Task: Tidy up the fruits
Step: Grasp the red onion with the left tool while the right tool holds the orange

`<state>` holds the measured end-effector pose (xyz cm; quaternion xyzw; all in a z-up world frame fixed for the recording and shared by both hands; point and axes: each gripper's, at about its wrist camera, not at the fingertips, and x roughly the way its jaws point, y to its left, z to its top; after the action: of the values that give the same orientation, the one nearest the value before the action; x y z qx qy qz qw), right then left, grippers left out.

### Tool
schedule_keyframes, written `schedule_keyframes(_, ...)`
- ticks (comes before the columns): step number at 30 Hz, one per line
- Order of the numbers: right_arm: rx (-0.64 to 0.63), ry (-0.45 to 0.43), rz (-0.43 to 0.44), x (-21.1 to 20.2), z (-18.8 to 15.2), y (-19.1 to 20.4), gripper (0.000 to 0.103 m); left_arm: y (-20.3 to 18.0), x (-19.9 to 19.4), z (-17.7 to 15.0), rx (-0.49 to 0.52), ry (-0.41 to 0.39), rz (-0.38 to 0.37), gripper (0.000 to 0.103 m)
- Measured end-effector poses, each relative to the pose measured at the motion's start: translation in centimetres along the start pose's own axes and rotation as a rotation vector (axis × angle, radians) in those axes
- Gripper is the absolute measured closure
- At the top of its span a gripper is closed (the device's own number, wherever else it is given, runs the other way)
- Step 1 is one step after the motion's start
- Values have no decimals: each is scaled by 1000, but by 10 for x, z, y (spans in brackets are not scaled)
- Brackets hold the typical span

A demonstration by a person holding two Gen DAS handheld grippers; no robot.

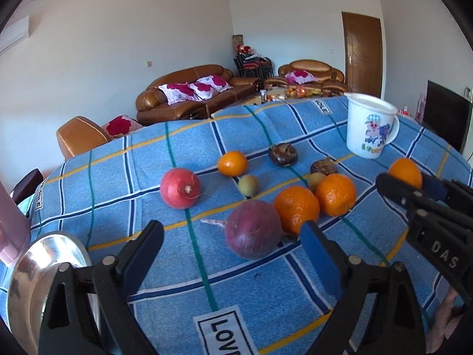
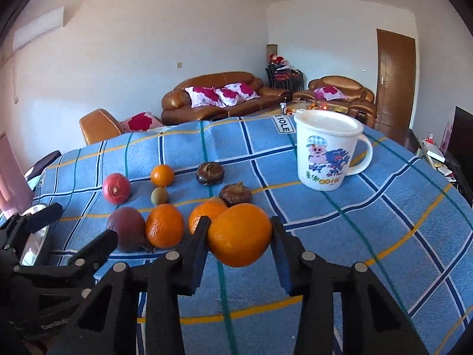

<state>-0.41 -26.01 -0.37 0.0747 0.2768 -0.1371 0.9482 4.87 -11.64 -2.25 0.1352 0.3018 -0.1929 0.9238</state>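
Note:
My right gripper [image 2: 240,230] is shut on a large orange [image 2: 239,235] and holds it above the blue checked cloth; it also shows in the left wrist view [image 1: 405,174]. My left gripper [image 1: 233,233] is open and empty, just before a dark purple round fruit [image 1: 254,229]. Two oranges [image 1: 297,208] [image 1: 335,193] lie behind it. A red round fruit [image 1: 180,188], a small orange [image 1: 232,163], two small green fruits [image 1: 247,185], and two dark brown fruits [image 1: 283,154] lie further back.
A white cartoon mug [image 2: 328,151] stands at the back right of the table. A shiny metal bowl [image 1: 38,278] sits at the near left edge beside a pink object [image 1: 11,230]. Sofas and a door lie beyond the table.

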Motion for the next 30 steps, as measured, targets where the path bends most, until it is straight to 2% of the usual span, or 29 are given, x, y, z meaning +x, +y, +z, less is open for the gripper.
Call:
schedule_keyframes(3,9,7,15,0,1,-5,61,-6,16,3,25,58,-4,16)
schedule_keyframes(7,7,15,23,3,-1,-3,61,-2,32,6,-2,107,-20,21)
schedule_keyframes(9,1,16,25,3,-2,-1,61,1,34,8,-28,99,-45,23)
schedule_keyframes(11,-10,12,23,2,-2,2,61,2,34,8,-39,93,-60,33)
schedule_keyframes(12,-16,9,21,2,-3,3,61,3,34,9,-42,87,-89,45)
schedule_keyframes(13,-22,8,21,2,-3,5,61,1,33,9,-36,86,-115,51)
schedule_keyframes(18,-33,-5,7,0,-4,7,61,-6,29,8,1,74,-75,52)
schedule_keyframes(27,-61,-45,-33,-8,-4,14,61,26,-11,-5,-158,-97,-18,55)
schedule_keyframes(28,-67,-52,-39,-10,-4,15,61,28,-16,-6,-164,-124,-11,62)
schedule_keyframes(29,-73,-58,-43,-11,-4,16,61,29,-22,-8,-161,-150,1,75)
schedule_keyframes(30,-82,-63,-46,-12,-5,18,61,28,-26,-9,-148,-168,16,76)
